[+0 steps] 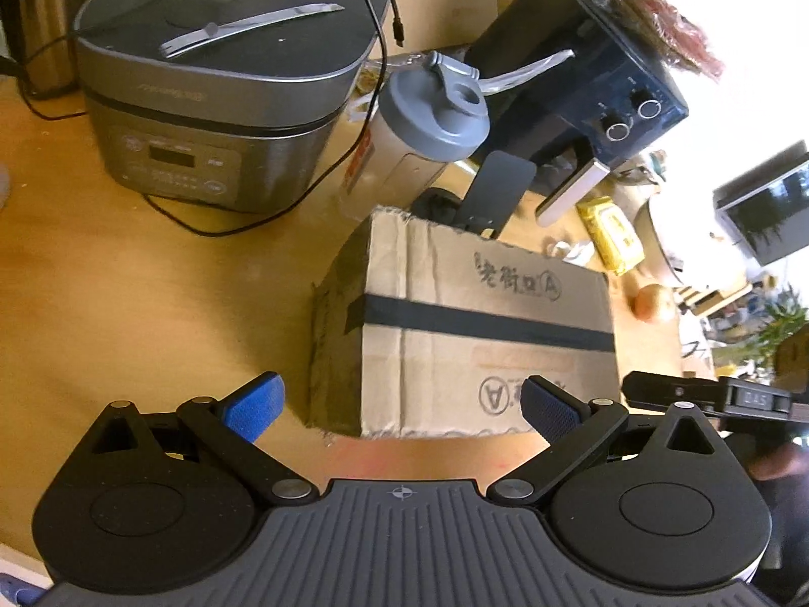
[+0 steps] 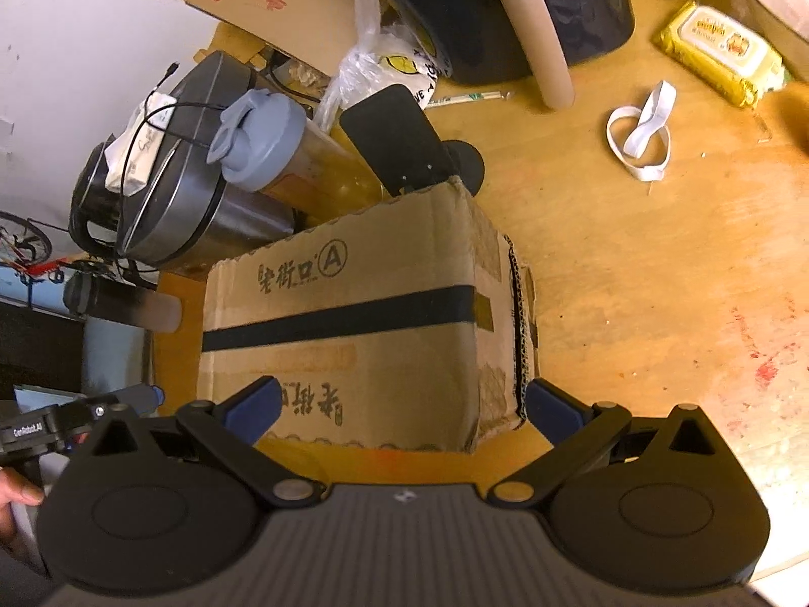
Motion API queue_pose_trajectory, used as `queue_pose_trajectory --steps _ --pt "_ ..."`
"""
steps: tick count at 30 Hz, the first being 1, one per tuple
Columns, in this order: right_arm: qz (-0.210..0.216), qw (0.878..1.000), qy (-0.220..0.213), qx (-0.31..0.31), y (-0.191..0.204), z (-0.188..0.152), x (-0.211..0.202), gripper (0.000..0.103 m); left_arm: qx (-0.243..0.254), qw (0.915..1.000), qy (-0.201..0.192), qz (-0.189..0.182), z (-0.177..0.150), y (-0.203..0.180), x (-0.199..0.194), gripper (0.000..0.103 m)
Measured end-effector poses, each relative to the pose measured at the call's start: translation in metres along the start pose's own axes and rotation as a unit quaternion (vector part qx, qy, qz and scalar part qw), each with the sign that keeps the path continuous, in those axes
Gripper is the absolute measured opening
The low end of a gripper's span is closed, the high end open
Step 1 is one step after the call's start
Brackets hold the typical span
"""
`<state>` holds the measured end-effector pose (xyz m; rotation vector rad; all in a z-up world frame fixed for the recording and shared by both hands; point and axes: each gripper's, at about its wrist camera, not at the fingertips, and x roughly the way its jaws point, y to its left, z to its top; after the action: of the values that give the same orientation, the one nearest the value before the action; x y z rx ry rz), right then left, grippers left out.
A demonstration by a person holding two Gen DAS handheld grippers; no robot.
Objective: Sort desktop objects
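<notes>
I hold both the left gripper (image 1: 399, 407) and right gripper (image 2: 402, 404) spread apart, empty, facing the taped cardboard box (image 1: 485, 334) mid-frame on the table (image 1: 126, 303); sorting looks unstarted, next needs a target chosen.

Work surface is a light wooden tabletop (image 2: 657, 273), scuffed, with reddish stains toward its right side. A plain white wall (image 2: 91, 40) stands behind the table. Strong daylight washes out the upper right of the left wrist view, where a leafy green plant (image 1: 781, 323) shows.
</notes>
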<state>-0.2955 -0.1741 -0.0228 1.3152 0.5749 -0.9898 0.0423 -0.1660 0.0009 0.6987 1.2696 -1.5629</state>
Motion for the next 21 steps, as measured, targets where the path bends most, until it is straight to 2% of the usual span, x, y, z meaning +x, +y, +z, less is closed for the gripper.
queue_pose_trajectory --steps 5,21 --pt "-0.022 0.999 -0.023 -0.028 0.01 -0.019 -0.007 0.103 0.019 0.999 -0.022 0.035 -0.018 -0.007 -0.007 0.103" --pt "-0.08 0.992 -0.068 -0.071 0.021 -0.085 -0.028 0.103 0.052 0.993 -0.064 0.085 -0.072 -0.028 -0.035 0.103"
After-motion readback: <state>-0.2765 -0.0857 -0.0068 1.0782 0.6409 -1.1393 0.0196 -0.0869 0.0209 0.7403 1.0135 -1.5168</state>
